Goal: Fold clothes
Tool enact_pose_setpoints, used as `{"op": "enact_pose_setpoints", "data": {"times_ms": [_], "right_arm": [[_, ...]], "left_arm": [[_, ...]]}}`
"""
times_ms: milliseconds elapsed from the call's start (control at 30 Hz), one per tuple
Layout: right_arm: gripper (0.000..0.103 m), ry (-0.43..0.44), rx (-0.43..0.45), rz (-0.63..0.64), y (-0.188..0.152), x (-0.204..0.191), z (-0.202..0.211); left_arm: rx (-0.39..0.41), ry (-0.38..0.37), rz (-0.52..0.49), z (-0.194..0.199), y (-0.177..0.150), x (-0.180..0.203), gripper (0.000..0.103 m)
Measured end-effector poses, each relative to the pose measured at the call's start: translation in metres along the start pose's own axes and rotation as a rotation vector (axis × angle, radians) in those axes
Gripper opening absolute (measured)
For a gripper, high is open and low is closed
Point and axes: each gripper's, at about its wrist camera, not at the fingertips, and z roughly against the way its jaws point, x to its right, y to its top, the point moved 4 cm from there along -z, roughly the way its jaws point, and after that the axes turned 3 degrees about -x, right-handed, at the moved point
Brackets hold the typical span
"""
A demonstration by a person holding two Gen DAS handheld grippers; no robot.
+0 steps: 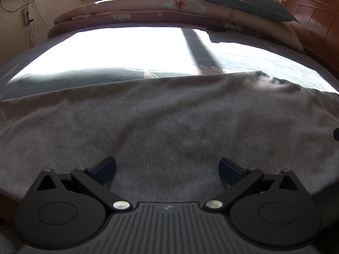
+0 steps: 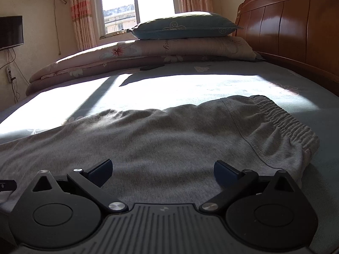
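Grey sweatpants lie flat across the near part of the bed. Their elastic waistband shows at the right in the right wrist view, and the grey cloth runs off to the left. My left gripper hovers open just over the cloth near its front edge, nothing between its blue pads. My right gripper is open too, low over the cloth left of the waistband. A dark tip of the other gripper shows at the right edge of the left wrist view.
The bed sheet beyond the pants is teal, with a bright sun patch. A folded floral quilt and a blue pillow lie at the far side. A wooden headboard stands at the right. A small dark object lies by the quilt.
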Motion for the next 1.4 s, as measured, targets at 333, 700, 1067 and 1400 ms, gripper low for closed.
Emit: {"op": "enact_pose_setpoints", "data": {"times_ms": [333, 700, 1067, 1400], "right_arm": [[0.103, -0.033, -0.049, 0.018, -0.002, 0.001, -0.006], [0.103, -0.072, -0.028, -0.075, -0.003, 0.037, 0.006], [0.103, -0.089, -0.035, -0.060, -0.003, 0.035, 0.004], [0.103, -0.087, -0.037, -0.046, -0.003, 0.035, 0.004]], "left_arm": [[-0.017, -0.001, -0.010, 0.000, 0.001, 0.000, 0.102], [-0.013, 0.000, -0.010, -0.002, 0.001, 0.000, 0.102], [0.038, -0.086, -0.031, 0.017, 0.008, 0.018, 0.102], [0.019, -0.140, -0.185, 0.008, -0.010, 0.063, 0.102]]}}
